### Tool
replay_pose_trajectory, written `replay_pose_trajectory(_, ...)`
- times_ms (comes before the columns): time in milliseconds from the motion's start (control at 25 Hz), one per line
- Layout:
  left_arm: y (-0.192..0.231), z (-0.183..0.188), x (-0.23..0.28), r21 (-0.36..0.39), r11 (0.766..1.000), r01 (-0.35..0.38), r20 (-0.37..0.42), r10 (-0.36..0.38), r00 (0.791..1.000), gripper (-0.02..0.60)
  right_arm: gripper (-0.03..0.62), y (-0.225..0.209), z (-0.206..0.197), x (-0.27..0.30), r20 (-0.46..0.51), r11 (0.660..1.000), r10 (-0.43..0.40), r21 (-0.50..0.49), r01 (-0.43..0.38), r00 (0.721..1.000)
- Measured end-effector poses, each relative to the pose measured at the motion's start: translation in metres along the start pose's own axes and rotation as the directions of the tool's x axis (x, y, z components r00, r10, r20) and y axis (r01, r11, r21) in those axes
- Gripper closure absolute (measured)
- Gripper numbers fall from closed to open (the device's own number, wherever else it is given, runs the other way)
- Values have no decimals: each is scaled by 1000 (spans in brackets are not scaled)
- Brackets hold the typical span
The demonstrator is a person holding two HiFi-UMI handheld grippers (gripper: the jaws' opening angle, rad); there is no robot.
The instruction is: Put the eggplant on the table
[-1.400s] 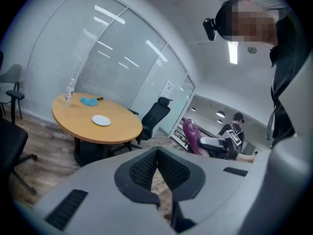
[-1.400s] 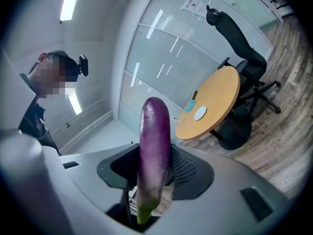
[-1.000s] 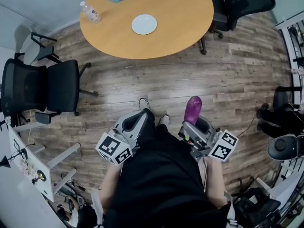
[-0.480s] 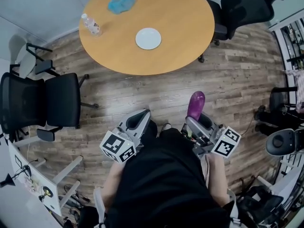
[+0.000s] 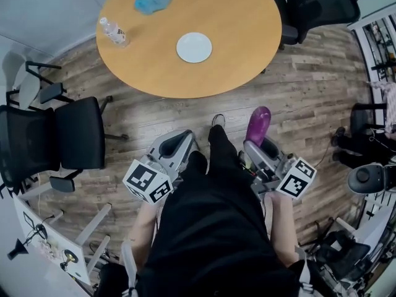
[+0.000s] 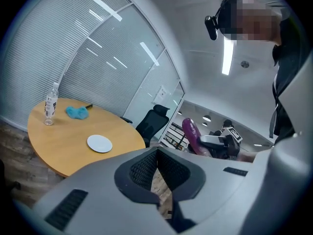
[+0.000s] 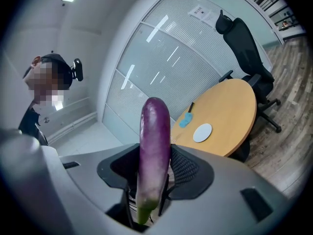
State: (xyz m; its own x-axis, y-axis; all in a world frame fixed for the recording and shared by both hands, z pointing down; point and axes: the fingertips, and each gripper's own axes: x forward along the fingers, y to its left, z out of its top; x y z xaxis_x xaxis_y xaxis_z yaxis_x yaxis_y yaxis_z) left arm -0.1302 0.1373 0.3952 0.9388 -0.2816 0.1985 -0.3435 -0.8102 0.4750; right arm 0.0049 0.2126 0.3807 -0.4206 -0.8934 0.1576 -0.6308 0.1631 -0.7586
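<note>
eggplant (image 7: 154, 146): long, shiny, purple, green at the stem end, held upright | right gripper (image 7: 154, 180): jaws are closed on its lower part, over the wood floor (image 5: 297, 98), near the table | left gripper (image 6: 157, 153): jaws are pressed together, nothing is held | round table (image 5: 235, 60): white plate (image 5: 193, 47), water bottle (image 5: 115, 33) and blue duster (image 5: 151, 2) are set there

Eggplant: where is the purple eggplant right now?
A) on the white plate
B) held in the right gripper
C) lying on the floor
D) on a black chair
B: the right gripper has its jaws shut on the eggplant, which sticks up out of them, not yet at the table.
</note>
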Motion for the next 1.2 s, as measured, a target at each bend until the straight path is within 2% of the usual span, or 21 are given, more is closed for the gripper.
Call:
replay_pose_trajectory(200, 7, -4, 12, -15, 1000, -1, -13, 1, 1000, 572, 396, -15, 10, 23, -31, 1000, 20, -3, -20, 999)
replay_pose_trajectory(280, 16, 0, 18, -8, 1000, -26, -14, 26, 1000, 572, 396, -20, 18, 39, -49, 999, 36, -15, -37, 998)
replay_pose_trajectory(440, 46, 27, 21, -38, 993, -111, 46, 112, 993, 571, 396, -28, 38, 68, -73, 997, 74, -23, -76, 995)
replay_pose_trajectory(640, 69, 54, 44, -37, 990, -135, 51, 137, 989, 572, 396, -43, 67, 102, -105, 992, 110, -43, -115, 988)
replay_pose_trajectory(800, 75, 65, 73, -93, 987, -133, 55, 139, 989, 571, 396, -57, 93, 124, -124, 989, 130, -50, -137, 984)
replay_pose_trajectory(960, 84, 77, 100, -64, 986, -153, 49, 156, 987, 571, 396, -72, 112, 141, -151, 985, 145, -67, -157, 978)
replay_pose_trajectory(1200, 92, 101, 126, -71, 979, -191, 77, 197, 977, 572, 396, -91, 139, 160, -189, 978, 182, -67, -198, 965)
